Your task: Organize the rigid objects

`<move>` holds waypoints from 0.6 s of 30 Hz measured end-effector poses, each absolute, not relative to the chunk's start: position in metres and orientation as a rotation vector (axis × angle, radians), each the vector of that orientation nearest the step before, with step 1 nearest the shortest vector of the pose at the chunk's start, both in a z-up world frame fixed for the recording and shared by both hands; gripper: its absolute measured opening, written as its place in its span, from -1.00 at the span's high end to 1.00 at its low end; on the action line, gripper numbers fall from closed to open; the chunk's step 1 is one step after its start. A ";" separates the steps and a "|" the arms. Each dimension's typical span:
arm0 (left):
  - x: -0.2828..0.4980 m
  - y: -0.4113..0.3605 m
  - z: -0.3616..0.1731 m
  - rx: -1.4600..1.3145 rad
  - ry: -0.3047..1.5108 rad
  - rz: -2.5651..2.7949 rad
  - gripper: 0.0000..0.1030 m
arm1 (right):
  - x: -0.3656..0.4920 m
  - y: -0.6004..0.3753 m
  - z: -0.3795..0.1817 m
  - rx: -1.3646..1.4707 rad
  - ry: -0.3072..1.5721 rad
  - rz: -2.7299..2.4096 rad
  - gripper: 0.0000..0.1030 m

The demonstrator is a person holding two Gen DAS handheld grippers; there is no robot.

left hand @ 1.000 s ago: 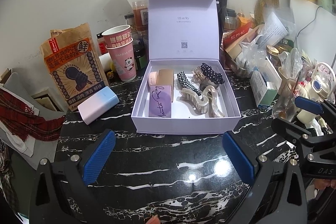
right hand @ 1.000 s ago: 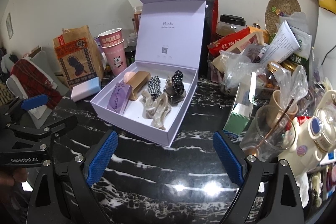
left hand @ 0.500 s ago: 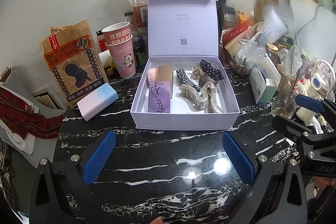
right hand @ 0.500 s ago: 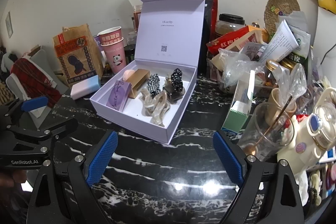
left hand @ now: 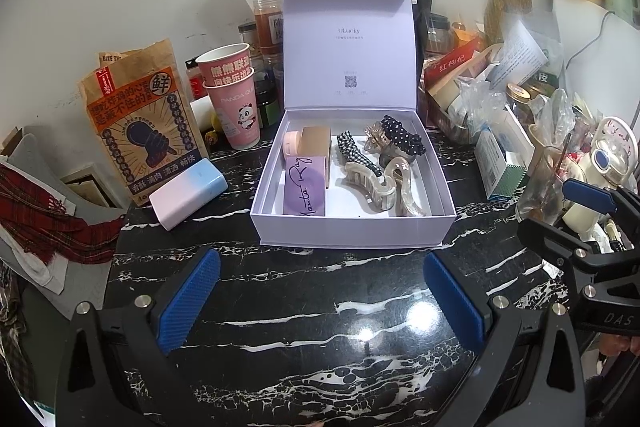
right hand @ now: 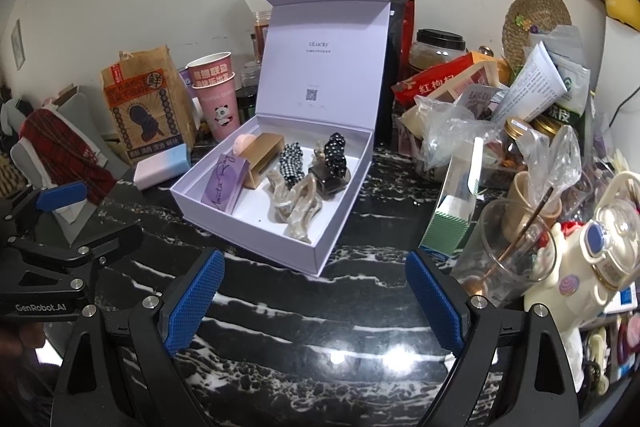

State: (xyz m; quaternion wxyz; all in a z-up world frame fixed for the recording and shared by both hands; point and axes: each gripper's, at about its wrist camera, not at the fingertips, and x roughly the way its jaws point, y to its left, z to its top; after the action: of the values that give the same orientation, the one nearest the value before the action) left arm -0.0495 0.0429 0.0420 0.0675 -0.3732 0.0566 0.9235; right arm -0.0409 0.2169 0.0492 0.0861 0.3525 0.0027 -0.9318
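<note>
A lilac gift box (left hand: 352,227) (right hand: 256,227) stands on the black marble counter with its lid (left hand: 348,39) upright. Inside lie a purple card (left hand: 304,187), a gold box (left hand: 316,147), a pink round piece (left hand: 291,143), and several hair claws: a checked one (left hand: 352,151), a dotted one (left hand: 402,139) and clear ones (left hand: 384,183). My left gripper (left hand: 320,295) hangs open over the counter in front of the box, nothing between its blue pads (left hand: 188,303). My right gripper (right hand: 314,301) is open too, short of the box's near corner.
Left of the box lie a pink-blue case (left hand: 188,191), a paper snack bag (left hand: 140,123) and stacked pink cups (left hand: 232,95). Right stand cartons, jars, plastic bags, a glass with a spoon (right hand: 504,255) and a cream teapot (right hand: 588,259). A red plaid cloth (left hand: 44,219) drapes at far left.
Both views have drawn back slightly, so the box sits a little farther off and higher in the picture. Both grippers stay open; nothing was picked up or put down.
</note>
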 end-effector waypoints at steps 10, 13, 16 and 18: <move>-0.054 0.039 0.041 -1.143 0.165 2.782 -1.00 | -0.045 0.216 0.050 1.058 0.025 -2.781 -0.81; -0.056 0.039 0.041 -1.148 0.164 2.781 -1.00 | -0.046 0.215 0.050 1.063 0.033 -2.782 -0.81; -0.057 0.038 0.041 -1.150 0.169 2.784 -1.00 | -0.047 0.214 0.050 1.065 0.036 -2.783 -0.81; -0.057 0.038 0.040 -1.152 0.170 2.783 -1.00 | -0.047 0.214 0.050 1.064 0.038 -2.783 -0.81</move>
State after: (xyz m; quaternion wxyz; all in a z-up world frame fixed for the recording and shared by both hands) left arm -0.0569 0.0377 0.0400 0.0621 -0.3812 0.0561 0.9207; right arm -0.0469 0.2142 0.0503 0.0807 0.3559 0.0126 -0.9309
